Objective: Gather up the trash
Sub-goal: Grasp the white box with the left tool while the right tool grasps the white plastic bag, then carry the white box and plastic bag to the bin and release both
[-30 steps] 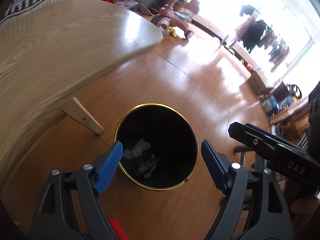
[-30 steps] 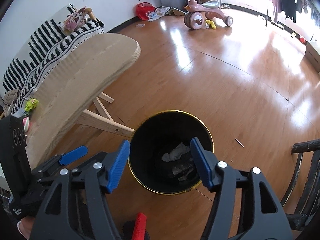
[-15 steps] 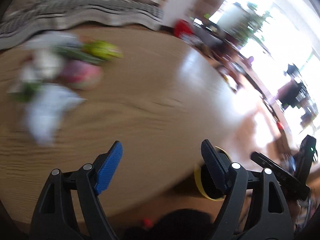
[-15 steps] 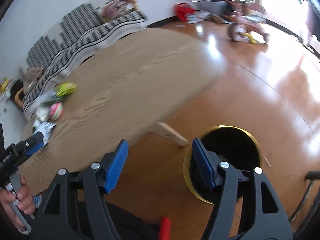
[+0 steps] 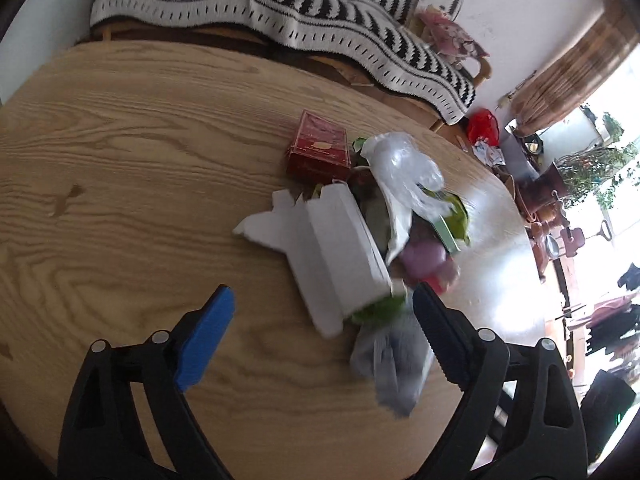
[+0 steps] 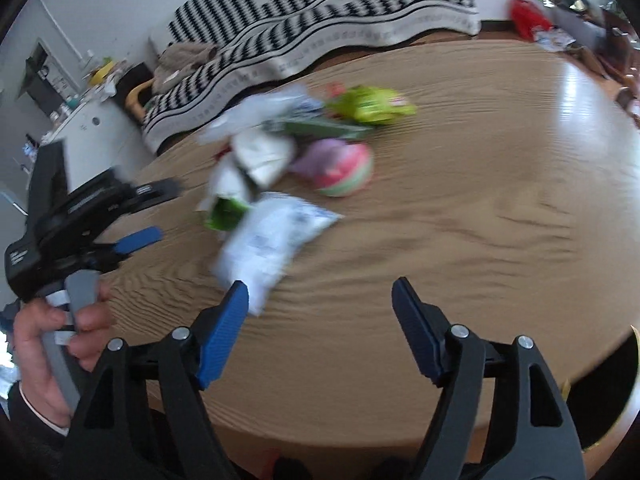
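Left wrist view, near to far: the left claw (image 5: 324, 330) hangs over the counter (image 5: 120, 168) with its jaws wide and nothing between them; they have just been opening, a width that suits the bulky items ahead. Its right pad stands just beside a crumpled grey bag (image 5: 394, 364), the nearest piece of trash, which lies at the near end of the heap. Beyond it a white carton (image 5: 340, 256), torn open, lies flat on the wood and leans against green wrappers (image 5: 456, 216) and a pink ball (image 5: 424, 256). A clear plastic bag (image 5: 404, 168) is draped over the top of the heap, and a red box (image 5: 318, 148) sits at its far side, touching the pile. The trash is bunched in one cluster, probably so that it can be taken piece by piece from the nearest edge.

Right wrist view: the right claw (image 6: 320, 328) also stands wide and empty above the counter, its jaws likewise just opened, with a white printed bag (image 6: 272, 240) just beyond its left pad. To the left a hand (image 6: 48, 340) grips the handle of the left claw, which points in at the same heap; both tools are thus aimed at the trash from one side. A striped throw (image 6: 320, 20) covers a sofa behind the counter
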A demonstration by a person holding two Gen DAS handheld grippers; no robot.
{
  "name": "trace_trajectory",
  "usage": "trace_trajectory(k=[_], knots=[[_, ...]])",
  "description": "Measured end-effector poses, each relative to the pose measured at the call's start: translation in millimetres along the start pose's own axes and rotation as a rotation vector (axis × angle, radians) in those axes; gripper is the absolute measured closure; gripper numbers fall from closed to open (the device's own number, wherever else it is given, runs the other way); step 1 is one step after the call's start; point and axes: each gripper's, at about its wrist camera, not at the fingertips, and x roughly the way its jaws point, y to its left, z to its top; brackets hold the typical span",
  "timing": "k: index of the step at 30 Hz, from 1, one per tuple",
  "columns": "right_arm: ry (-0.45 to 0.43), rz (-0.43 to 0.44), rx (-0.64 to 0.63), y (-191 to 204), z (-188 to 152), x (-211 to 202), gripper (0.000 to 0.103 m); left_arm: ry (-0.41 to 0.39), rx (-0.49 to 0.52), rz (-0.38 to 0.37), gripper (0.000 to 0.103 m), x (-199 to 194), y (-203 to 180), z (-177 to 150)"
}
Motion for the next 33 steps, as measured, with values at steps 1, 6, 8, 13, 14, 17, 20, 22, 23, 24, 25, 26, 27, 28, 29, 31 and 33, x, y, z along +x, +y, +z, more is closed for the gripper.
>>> trace_trajectory(k=[1, 6, 8, 13, 14, 17, 20, 22, 23, 24, 25, 26, 27, 28, 29, 31, 33], knots=[[0.012, 0.013, 0.001, 8, 4, 9, 0.031, 0.015, -0.003, 0.007, 0.015, 8, -5, 2], [0.062, 0.053, 0.020, 25, 17, 40, 0.031, 0.062, -0.011, 0.038, 0.015, 41, 7, 7], [0.074, 0.069, 0.046, 26, 19, 50, 0.031, 0.080, -0.013, 0.053, 0.013, 54, 7, 10], [0.106, 0.091, 0.089, 26, 23, 72, 0.044, 0.073, -0.006, 0.067, 0.013, 69, 6, 12], [0.117, 0.108, 0.095, 26, 21, 75, 0.055, 0.066, 0.011, 0.079, 0.017, 70, 4, 11], [0.105, 0.114, 0.069, 26, 21, 71, 0.066, 0.063, 0.044, 0.050, 0.049, 66, 1, 6], [0.085, 0.084, 0.032, 21, 16, 57, 0.077, 0.035, 0.070, 0.063, 0.066, 52, 2, 1], [0.064, 0.065, 0.008, 15, 12, 46, 0.078, 0.013, 0.105, 0.067, 0.071, 40, 1, -4], [0.057, 0.053, 0.000, 12, 10, 41, 0.078, 0.001, 0.120, 0.066, 0.072, 34, 2, -6], [0.047, 0.047, -0.003, 8, 7, 33, 0.078, -0.009, 0.132, 0.068, 0.073, 27, 1, -11], [0.041, 0.046, -0.003, 3, 6, 29, 0.079, -0.018, 0.146, 0.073, 0.073, 21, 1, -15], [0.033, 0.041, -0.004, -1, 5, 23, 0.079, -0.024, 0.155, 0.074, 0.073, 15, 1, -18], [0.023, 0.034, -0.007, -4, 3, 16, 0.079, -0.031, 0.163, 0.074, 0.073, 10, 0, -22], [0.012, 0.029, -0.010, -9, 1, 8, 0.079, -0.040, 0.171, 0.074, 0.073, 3, 1, -26], [0.001, 0.022, -0.011, -12, 0, 1, 0.079, -0.048, 0.180, 0.073, 0.073, -3, 0, -29], [-0.029, 0.000, -0.012, -23, -4, -18, 0.079, -0.067, 0.202, 0.066, 0.073, -16, -3, -38], [-0.056, -0.018, -0.010, -34, -7, -35, 0.079, -0.084, 0.215, 0.071, 0.073, -26, -5, -44]])
